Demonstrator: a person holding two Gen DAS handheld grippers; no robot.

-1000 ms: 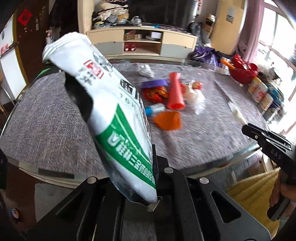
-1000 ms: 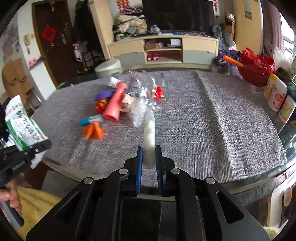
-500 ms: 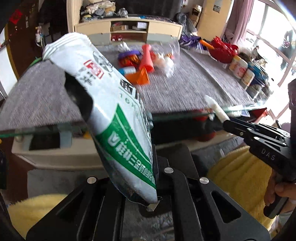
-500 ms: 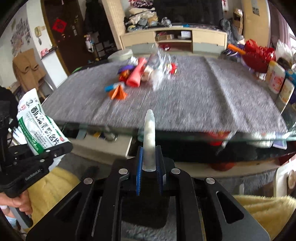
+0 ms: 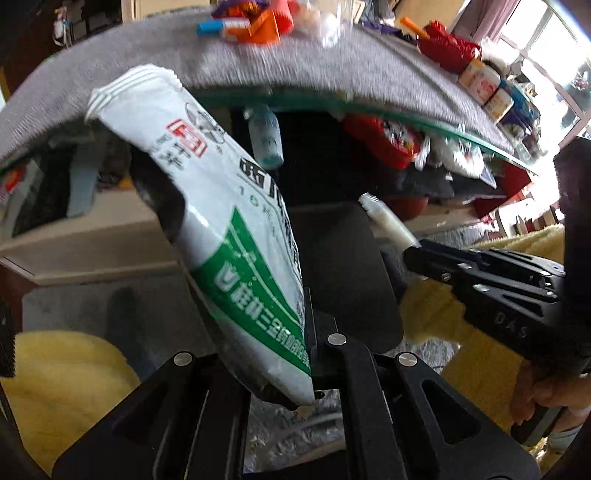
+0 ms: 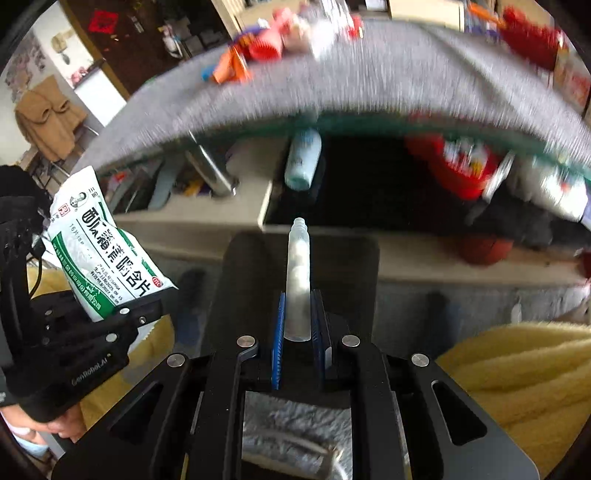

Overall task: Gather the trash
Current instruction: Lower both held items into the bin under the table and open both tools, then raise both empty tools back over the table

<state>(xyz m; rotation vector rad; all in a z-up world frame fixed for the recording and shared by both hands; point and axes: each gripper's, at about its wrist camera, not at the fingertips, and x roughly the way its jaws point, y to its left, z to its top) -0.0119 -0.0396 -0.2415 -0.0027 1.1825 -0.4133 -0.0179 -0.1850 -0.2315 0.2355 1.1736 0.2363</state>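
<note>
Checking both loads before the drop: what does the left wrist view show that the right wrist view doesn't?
Left wrist only: the right hand-held gripper from the side, and the jars on the table's far edge.
Right wrist only: the brown coat, the left hand-held gripper from the side, blue pads clamping the tube.
Both: packet, tube, grey table, its trash pile.

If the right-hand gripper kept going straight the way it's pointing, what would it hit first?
Probably the dark, flat-fronted thing standing on the floor right behind the small clear tube that the right gripper clamps. Depth is hard to judge; the table's lower shelf lies beyond.
</note>
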